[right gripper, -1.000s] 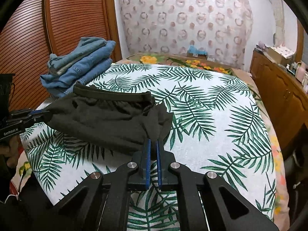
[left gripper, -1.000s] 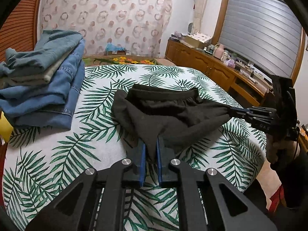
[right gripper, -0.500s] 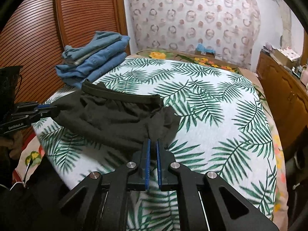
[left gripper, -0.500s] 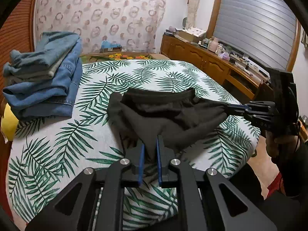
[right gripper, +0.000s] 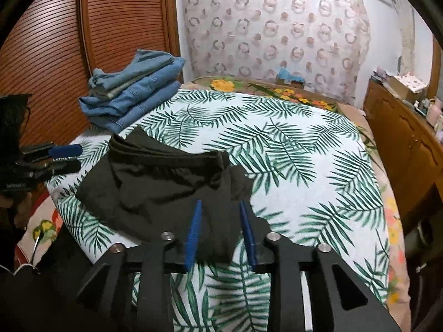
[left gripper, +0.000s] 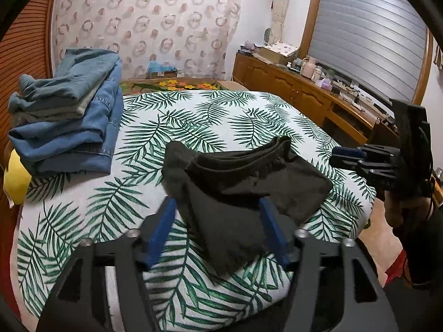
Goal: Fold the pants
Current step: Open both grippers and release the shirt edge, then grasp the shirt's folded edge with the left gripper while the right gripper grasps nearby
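A pair of black pants (left gripper: 238, 182) lies crumpled on the palm-leaf bedspread (left gripper: 155, 127), near the bed's front edge; it also shows in the right wrist view (right gripper: 160, 191). My left gripper (left gripper: 217, 204) is open, its blue pads on either side of one corner of the cloth. My right gripper (right gripper: 220, 206) is open over the opposite corner. Each gripper shows from the side in the other's view, the right (left gripper: 346, 156) and the left (right gripper: 66, 157), both apart from the cloth.
A stack of folded blue jeans (left gripper: 69, 116) sits on the bed's far left, also in the right wrist view (right gripper: 133, 94). A wooden sideboard (left gripper: 304, 96) with clutter runs along the right. A slatted wooden wardrobe (right gripper: 83, 41) stands to the left.
Both grippers were shut on corners of the black pants; both have opened and let go. The pants have dropped onto the bed nearer the front edge.
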Motion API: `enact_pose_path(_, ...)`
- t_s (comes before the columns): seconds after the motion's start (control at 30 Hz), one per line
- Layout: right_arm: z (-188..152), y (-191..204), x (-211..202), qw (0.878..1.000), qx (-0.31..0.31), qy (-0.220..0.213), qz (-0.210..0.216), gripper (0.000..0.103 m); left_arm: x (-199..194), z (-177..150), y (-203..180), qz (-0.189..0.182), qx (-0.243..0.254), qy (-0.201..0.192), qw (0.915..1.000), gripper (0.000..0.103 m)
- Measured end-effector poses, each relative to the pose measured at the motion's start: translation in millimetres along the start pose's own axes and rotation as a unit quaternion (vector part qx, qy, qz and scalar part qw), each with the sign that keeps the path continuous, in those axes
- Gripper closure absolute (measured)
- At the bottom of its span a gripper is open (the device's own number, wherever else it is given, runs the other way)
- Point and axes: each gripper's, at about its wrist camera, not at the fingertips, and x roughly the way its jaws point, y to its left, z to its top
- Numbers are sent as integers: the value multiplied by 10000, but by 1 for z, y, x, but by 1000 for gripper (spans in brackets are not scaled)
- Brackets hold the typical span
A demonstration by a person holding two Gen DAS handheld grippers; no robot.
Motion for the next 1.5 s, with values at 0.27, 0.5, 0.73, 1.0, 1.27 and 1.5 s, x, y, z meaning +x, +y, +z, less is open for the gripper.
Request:
enact_pose_path(0.27,20,1,37,9997,-187,68,134,65,28,13,10,193,14,107,9998,31)
enact_pose_path(0.5,36,-6,67,9988,-313,258,275,65,41,25,13,-5,144,122,9998,47)
enact_pose_path(0.73,46,-18,93,9969,-319,489,521,65,59,32,17,-120,171,297,9993,56)
enact_pose_path(1.0,50,-29,120,9933,-162,699,904,65,76,38,22,-165,144,441,9988,64)
enact_pose_path(1.27,54,-33,134,9905,-232,822,1079,66,86,35,26,-139,99,585,9981,64)
enact_pose_path(1.5,59,-30,131,9901,-335,774,1126,80,81,36,23,-142,121,465,9987,83)
